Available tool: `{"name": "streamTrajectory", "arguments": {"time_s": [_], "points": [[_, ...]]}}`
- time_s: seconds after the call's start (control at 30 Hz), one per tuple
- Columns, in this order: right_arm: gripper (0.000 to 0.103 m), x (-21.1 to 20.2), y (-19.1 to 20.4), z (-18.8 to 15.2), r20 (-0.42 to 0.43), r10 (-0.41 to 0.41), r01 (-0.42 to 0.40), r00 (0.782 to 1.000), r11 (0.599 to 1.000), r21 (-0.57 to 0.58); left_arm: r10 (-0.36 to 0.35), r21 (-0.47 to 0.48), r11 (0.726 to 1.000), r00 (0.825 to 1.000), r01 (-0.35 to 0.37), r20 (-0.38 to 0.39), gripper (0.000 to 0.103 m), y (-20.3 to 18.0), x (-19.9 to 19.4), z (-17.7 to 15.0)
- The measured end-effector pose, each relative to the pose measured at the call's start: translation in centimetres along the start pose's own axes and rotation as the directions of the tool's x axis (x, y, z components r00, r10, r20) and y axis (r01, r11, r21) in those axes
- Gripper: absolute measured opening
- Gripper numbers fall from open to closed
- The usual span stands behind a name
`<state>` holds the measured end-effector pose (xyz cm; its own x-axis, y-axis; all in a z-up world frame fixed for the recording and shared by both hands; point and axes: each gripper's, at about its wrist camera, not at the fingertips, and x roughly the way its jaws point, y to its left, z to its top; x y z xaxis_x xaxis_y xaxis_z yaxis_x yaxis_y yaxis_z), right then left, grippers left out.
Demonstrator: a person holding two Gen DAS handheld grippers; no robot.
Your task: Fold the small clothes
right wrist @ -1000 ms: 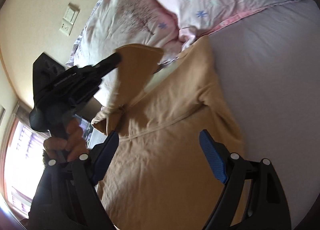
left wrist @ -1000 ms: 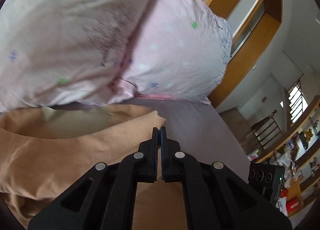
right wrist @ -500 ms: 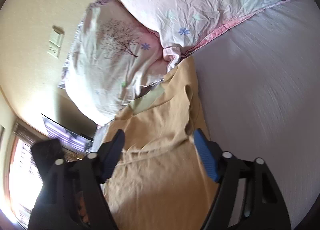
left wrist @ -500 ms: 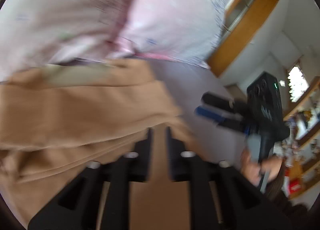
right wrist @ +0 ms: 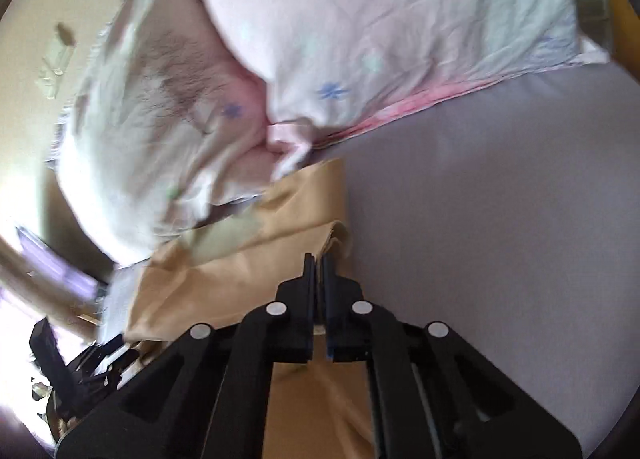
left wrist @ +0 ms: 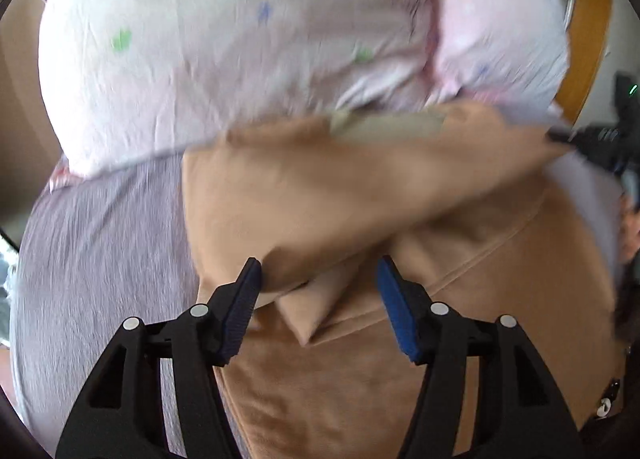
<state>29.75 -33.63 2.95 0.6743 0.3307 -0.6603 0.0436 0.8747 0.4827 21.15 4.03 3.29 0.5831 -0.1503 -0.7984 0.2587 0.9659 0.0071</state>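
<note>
Since the frame one second back, roles have swapped: left tool was clenched on the garment's corner and now stands released, while right tool, then spread wide, has closed. Left tool: blue-padded fingers set wide apart, hovering just above the tan garment; a small folded flap of the cloth lies between them, and the left pad sits right at the edge of an upper fold, though contact cannot be confirmed through the motion blur. Right tool: fingers drawn nearly together with only a thin slit between, pinching a bunched edge of the tan garment at its right-hand side. From that grip a fold of cloth runs across the garment's body; in the left wrist view the right tool shows at the far right edge, at the end of this lifted fold. Garment lies on the lilac bed sheet, its top end with a pale inner neckline patch touching two pink floral pillows at the head of the bed. Sheet flanks the garment on both sides.
</note>
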Motion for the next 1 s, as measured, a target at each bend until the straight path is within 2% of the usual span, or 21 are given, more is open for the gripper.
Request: {"name": "streamTrajectory", "arguments": {"time_s": [0.03, 0.07, 0.1, 0.13, 0.17, 0.2, 0.27, 0.33, 0.4, 0.47, 0.53, 0.6, 0.63, 0.67, 0.7, 0.77, 0.8, 0.87, 0.9, 0.93, 1.0], "points": [[0.006, 0.6, -0.1, 0.1, -0.036, -0.036, 0.035, 0.999, 0.999, -0.012, 0.013, -0.015, 1.0, 0.999, -0.013, -0.037, 0.058, 0.7, 0.7, -0.7], [0.011, 0.8, -0.3, 0.0, -0.056, -0.085, 0.085, 0.995, 0.996, -0.013, 0.02, -0.02, 1.0, 0.998, -0.021, -0.058, 0.058, 1.4, 1.0, -1.2], [0.023, 0.3, -0.4, 0.0, -0.039, -0.129, 0.129, 0.991, 0.992, -0.01, 0.014, -0.021, 1.0, 0.999, -0.015, -0.043, 0.057, 1.9, 0.7, -1.5], [0.031, -0.7, -0.3, -0.1, 0.005, -0.113, 0.113, 0.994, 0.994, -0.011, 0.011, -0.028, 1.0, 0.999, -0.012, -0.035, 0.057, 2.2, -0.1, -1.6], [0.051, -1.5, 0.0, -0.2, 0.049, -0.065, 0.065, 0.997, 0.998, -0.017, 0.003, -0.036, 0.999, 1.0, -0.003, -0.019, 0.057, 2.3, -0.8, -1.6], [0.059, -1.9, 0.5, -0.1, 0.066, -0.016, 0.018, 0.998, 0.999, -0.031, -0.024, -0.04, 0.999, 0.999, 0.025, 0.027, 0.057, 2.4, -2.0, -1.4], [0.059, -1.5, 2.5, -0.3, 0.031, 0.092, -0.089, 0.995, 0.992, -0.089, -0.068, -0.028, 0.997, 0.989, 0.072, 0.129, 0.058, 1.7, -3.9, -0.6], [0.059, 0.4, 4.4, -0.8, -0.062, 0.156, -0.163, 0.986, 0.978, -0.13, -0.093, -0.006, 0.995, 0.977, 0.096, 0.19, 0.062, 0.5, -4.8, 0.6], [0.061, 2.3, 5.0, -1.3, -0.126, 0.129, -0.146, 0.984, 0.981, -0.131, -0.074, 0.008, 0.997, 0.985, 0.074, 0.159, 0.064, -0.6, -3.7, 1.5], [0.061, 4.4, 3.1, -1.7, -0.19, 0.087, -0.098, 0.978, 0.994, -0.048, -0.004, 0.01, 1.0, 0.999, 0.004, 0.053, 0.064, -0.9, -0.7, 1.5], [0.059, 3.9, 0.8, -1.5, -0.188, 0.203, -0.191, 0.961, 0.978, 0.079, 0.03, -0.023, 0.999, 0.998, -0.031, -0.05, 0.064, 0.1, 1.6, 0.4], [0.058, 2.0, -0.4, -1.6, -0.179, 0.22, -0.201, 0.959, 0.973, 0.116, 0.015, -0.048, 0.999, 1.0, -0.017, -0.025, 0.064, 1.2, 0.4, -1.0], [0.064, -0.3, -0.4, -2.1, -0.147, 0.214, -0.205, 0.966, 0.976, 0.077, -0.011, -0.066, 0.998, 1.0, 0.01, -0.005, 0.064, 1.9, -1.3, -1.8], [0.079, -2.1, -0.3, -2.5, -0.125, 0.22, -0.217, 0.967, 0.975, 0.038, -0.046, -0.081, 0.996, 0.999, 0.047, 0.014, 0.064, 2.4, -2.6, -2.5], [0.086, -4.2, -0.1, -3.3, -0.104, 0.248, -0.25, 0.963, 0.968, -0.004, -0.099, -0.092, 0.99, 0.994, 0.102, 0.045, 0.064, 3.0, -4.5, -3.6], [0.087, -8.3, -0.7, -5.8, -0.095, 0.322, -0.33, 0.942, 0.94, -0.087, -0.21, -0.084, 0.972, 0.973, 0.218, 0.1, 0.066, 4.0, -8.7, -6.9], [0.088, -10.1, -1.1, -7.1, -0.096, 0.35, -0.36, 0.932, 0.925, -0.118, -0.244, -0.079, 0.964, 0.963, 0.253, 0.11, 0.071, 4.2, -9.9, -8.1], [0.09, -13.3, -2.4, -10.4, -0.109, 0.397, -0.41, 0.911, 0.896, -0.169, -0.353, -0.08, 0.927, 0.925, 0.366, 0.139, 0.082, 5.0, -13.3, -12.6], [0.091, -14.8, -3.4, -12.3, -0.122, 0.422, -0.438, 0.898, 0.88, -0.184, -0.382, -0.086, 0.914, 0.912, 0.397, 0.149, 0.087, 4.9, -14.0, -14.0], [0.091, -16.1, -4.2, -14.1, -0.14, 0.444, -0.464, 0.885, 0.865, -0.191, -0.425, -0.1, 0.89, 0.889, 0.445, 0.17, 0.089, 5.3, -15.4, -16.8], [0.091, -18.7, -6.4, -17.7, -0.184, 0.483, -0.512, 0.856, 0.841, -0.175, -0.454, -0.14, 0.866, 0.872, 0.48, 0.181, 0.089, 5.4, -16.4, -20.3]]}}
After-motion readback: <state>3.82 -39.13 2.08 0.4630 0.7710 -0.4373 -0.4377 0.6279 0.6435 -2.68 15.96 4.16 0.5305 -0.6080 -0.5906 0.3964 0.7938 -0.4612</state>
